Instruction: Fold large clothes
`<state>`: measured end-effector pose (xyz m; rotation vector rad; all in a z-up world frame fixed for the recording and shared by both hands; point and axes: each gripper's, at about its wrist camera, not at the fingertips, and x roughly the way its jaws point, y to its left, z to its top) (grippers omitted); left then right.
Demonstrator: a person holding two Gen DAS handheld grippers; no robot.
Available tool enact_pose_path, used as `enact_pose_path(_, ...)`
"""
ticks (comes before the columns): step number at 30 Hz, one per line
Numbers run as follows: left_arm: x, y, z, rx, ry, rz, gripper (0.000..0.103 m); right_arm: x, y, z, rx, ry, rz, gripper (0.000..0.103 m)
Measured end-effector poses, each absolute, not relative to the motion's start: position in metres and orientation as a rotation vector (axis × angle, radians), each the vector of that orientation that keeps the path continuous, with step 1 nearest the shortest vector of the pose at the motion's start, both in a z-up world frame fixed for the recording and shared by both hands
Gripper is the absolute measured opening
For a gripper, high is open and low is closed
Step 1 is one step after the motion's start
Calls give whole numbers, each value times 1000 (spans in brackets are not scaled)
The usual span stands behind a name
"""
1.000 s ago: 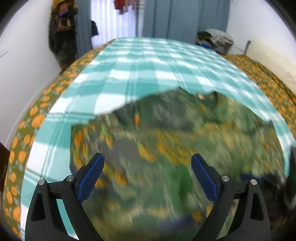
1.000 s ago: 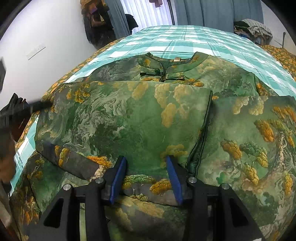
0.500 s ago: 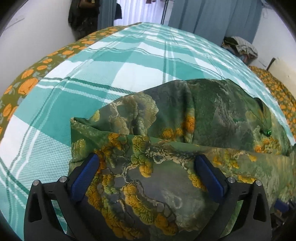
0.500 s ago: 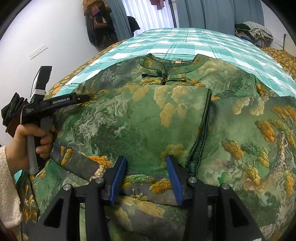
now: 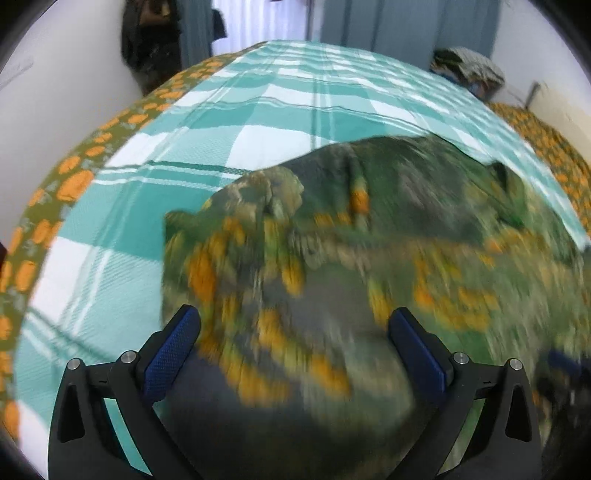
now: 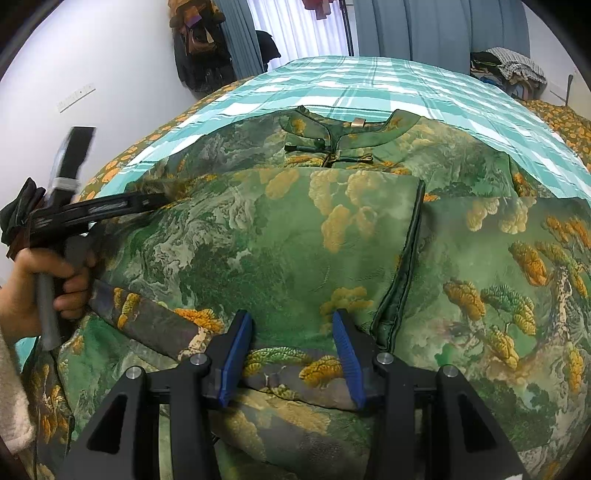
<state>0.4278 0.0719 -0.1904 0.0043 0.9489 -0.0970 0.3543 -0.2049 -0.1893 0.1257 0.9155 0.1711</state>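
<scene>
Left wrist view: the left tool (image 5: 293,345) stands spread wide over a blurred fold of the green dress (image 5: 369,240) without gripping it; beyond the dress the checked sheet (image 5: 258,125) lies bare up to the curtains (image 5: 399,22).

Right wrist view: the right tool (image 6: 291,349) is narrowed, pinching the dress's near edge — the dress lies on the bed, collar (image 6: 343,129) toward the curtains. No writing is readable.

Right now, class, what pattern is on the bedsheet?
Teal and white checks on the bedsheet; the right wrist view shows it best.
</scene>
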Motion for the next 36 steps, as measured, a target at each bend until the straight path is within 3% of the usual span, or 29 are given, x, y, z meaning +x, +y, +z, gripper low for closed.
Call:
enact_pose_path(6,335,77,-156,40,958,-187,102,329,-204,-153,98,918,137,48)
enact_pose_path(7,314,79,-152,31,961,-200,102,318,-205,-144,96,909,135,52)
enact_pose_path(9,277,78,-148,31,966,-215,102,290,-210,-132,98,897,153,56)
enact_pose_path(17,174,55,-152,4,979,-280,102,153,-233,-132,-25,934,80,56)
enact_pose_path(21,167,47,-185,-29,1063,-250,102,117,-236,-152,-33,950,34,65)
enact_pose_path(25,167,30,-195,70,1047,-222,102,105,-240,-184,28,942,-5,66)
enact_pose_path(36,167,28,-200,93,1020,-218,103,110,-240,-190,25,922,17,68)
